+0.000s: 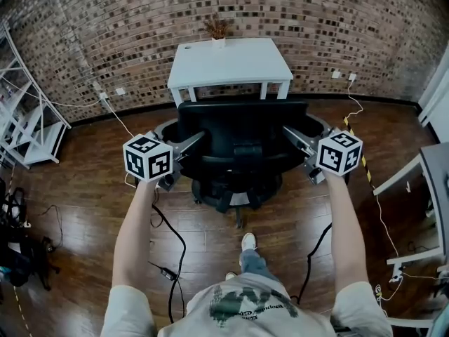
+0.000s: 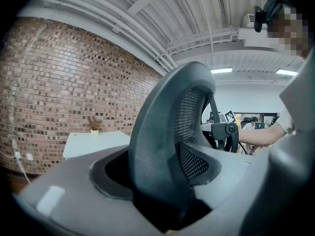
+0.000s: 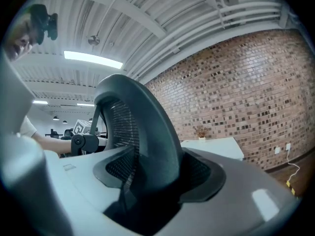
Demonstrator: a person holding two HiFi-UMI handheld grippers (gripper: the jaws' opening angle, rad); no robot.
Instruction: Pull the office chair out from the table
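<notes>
Left gripper (image 1: 189, 146): jaws clamped on the left rim of the backrest of the office chair (image 1: 238, 128). Right gripper (image 1: 296, 137): jaws clamped on the right rim of the same backrest. Office chair: black, mesh-backed, backrest toward the person, standing on the wood floor (image 1: 84, 188) just in front of the white table (image 1: 231, 65). Table: against the brick wall (image 1: 105, 34), bearing a small potted plant (image 1: 217, 28).
</notes>
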